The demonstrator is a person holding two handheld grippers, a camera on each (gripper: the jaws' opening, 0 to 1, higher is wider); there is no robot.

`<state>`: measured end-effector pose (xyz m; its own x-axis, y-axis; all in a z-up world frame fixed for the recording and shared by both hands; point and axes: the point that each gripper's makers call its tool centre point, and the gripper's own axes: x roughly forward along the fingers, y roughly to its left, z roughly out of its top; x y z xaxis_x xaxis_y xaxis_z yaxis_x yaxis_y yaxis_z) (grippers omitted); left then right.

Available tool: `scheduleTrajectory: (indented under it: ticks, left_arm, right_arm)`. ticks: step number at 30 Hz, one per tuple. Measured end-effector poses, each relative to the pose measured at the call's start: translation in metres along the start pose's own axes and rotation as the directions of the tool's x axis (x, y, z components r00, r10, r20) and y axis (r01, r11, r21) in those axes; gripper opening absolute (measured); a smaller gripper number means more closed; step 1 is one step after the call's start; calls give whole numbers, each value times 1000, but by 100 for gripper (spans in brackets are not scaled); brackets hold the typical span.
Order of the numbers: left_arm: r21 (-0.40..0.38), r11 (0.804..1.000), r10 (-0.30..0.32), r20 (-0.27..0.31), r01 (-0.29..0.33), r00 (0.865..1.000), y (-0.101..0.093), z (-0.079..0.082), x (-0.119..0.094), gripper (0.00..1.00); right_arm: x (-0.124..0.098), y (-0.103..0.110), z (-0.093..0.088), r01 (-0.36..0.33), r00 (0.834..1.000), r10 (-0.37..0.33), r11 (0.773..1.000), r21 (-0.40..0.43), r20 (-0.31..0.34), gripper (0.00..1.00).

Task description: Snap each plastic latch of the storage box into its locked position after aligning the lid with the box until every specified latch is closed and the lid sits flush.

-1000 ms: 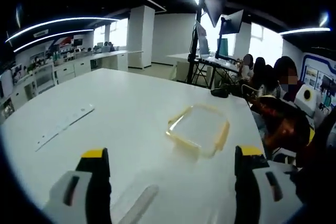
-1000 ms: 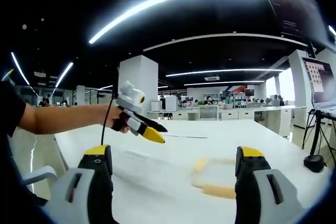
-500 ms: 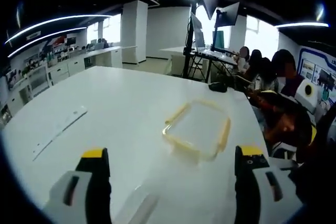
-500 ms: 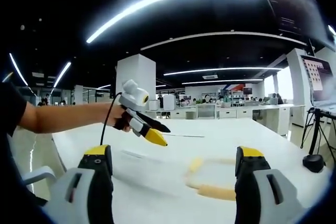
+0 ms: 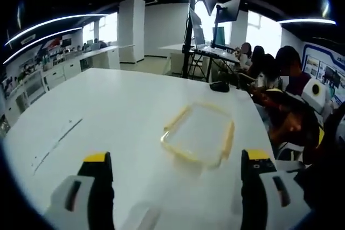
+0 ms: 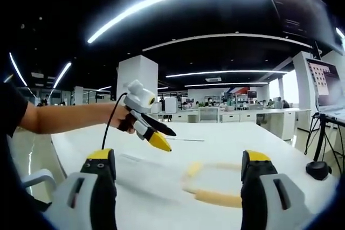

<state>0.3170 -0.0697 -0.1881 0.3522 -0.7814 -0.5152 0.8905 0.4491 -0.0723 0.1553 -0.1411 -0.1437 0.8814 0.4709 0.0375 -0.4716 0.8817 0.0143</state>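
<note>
The storage box (image 5: 198, 134) lies on the white table (image 5: 118, 106), low and clear, with yellow latches along its edges. In the left gripper view it sits just beyond my left gripper (image 5: 177, 157), whose jaws stand wide apart with nothing between them. The right gripper view shows the box (image 6: 215, 184) low on the table between and beyond the open jaws of my right gripper (image 6: 178, 155). A bare forearm reaches in from the left, holding the left gripper (image 6: 170, 139) above the table, left of the box and not touching it.
A thin pale strip (image 5: 54, 139) lies on the table at the left. A small black object (image 5: 220, 86) sits at the far table edge, near a stand with monitors (image 5: 191, 36). Several people (image 5: 280, 74) sit on the right. A tripod foot (image 6: 315, 168) stands at the right.
The left gripper's camera has moved closer to the box, which now sits larger and lower in that view. In the right gripper view the box has slid slightly left; the jaws have not moved.
</note>
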Motion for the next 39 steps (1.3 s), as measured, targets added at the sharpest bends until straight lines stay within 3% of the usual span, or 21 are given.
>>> scheduleTrajectory:
  ticks: [6,13,33,39]
  left_arm:
    - [18,1000,-3,-8,3,1000,1,2,3,100]
    - [42,999,-26,-56,28,998,-8,-7,9,100]
    - [93,994,-54,-90,62,994,-15,-3,21,100]
    - [96,993,-59,-122,71,991,-15,-10,26,100]
  right_arm:
    - [0,-4,0,8,1000,-8,1000,-2,2,97]
    - [0,-5,2,11,1000,-11,1000,-6,8,97]
    - [0,-10,2,17,1000,-17,1000,-13,4,95]
    - [0,-13,2,17,1000,-17,1000,-10,2,95]
